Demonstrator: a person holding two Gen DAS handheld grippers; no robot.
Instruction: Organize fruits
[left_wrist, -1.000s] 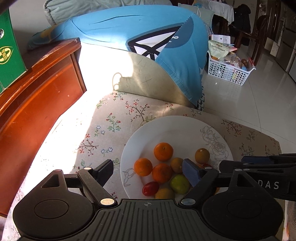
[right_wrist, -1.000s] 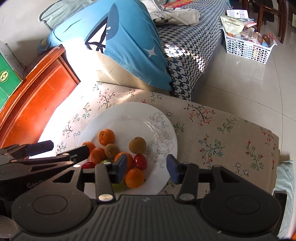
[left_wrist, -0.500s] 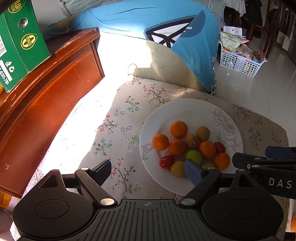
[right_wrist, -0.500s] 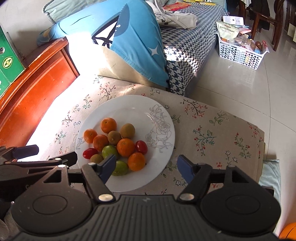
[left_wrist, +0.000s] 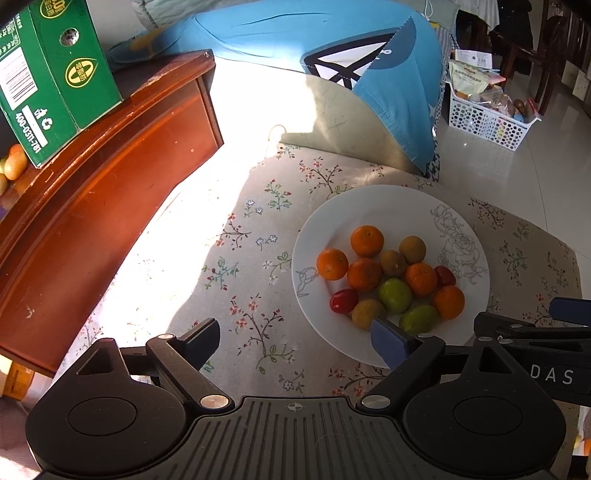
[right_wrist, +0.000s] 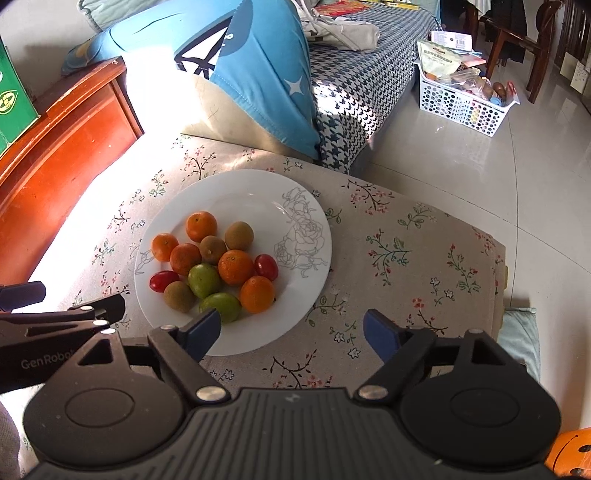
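Observation:
A white plate (left_wrist: 376, 206) (right_wrist: 258, 188) with a drawn rose sits on a flowered cloth. On it lie several small oranges (left_wrist: 366, 240) (right_wrist: 201, 226), green fruits (left_wrist: 394, 295) (right_wrist: 204, 280), brownish fruits (left_wrist: 412, 249) (right_wrist: 239, 235) and two red tomatoes (left_wrist: 343, 300) (right_wrist: 266, 266). My left gripper (left_wrist: 295, 341) hovers above the cloth at the plate's near-left rim, jaws opening, nothing between them. My right gripper (right_wrist: 291, 330) hangs over the plate's near-right rim, jaws opening, nothing held. Each gripper shows at the edge of the other's view.
A red-brown wooden cabinet (left_wrist: 92, 206) stands to the left with a green carton (left_wrist: 55, 74) and some fruit (left_wrist: 14, 166) on it. Behind the table is a sofa with a blue cushion (right_wrist: 251, 62). A white basket (right_wrist: 465, 99) of packets sits on the tiled floor.
Both grippers have pulled back from the plate, so more of the table shows. The right jaws have spread much wider; the left jaws a little. The fruit has not moved.

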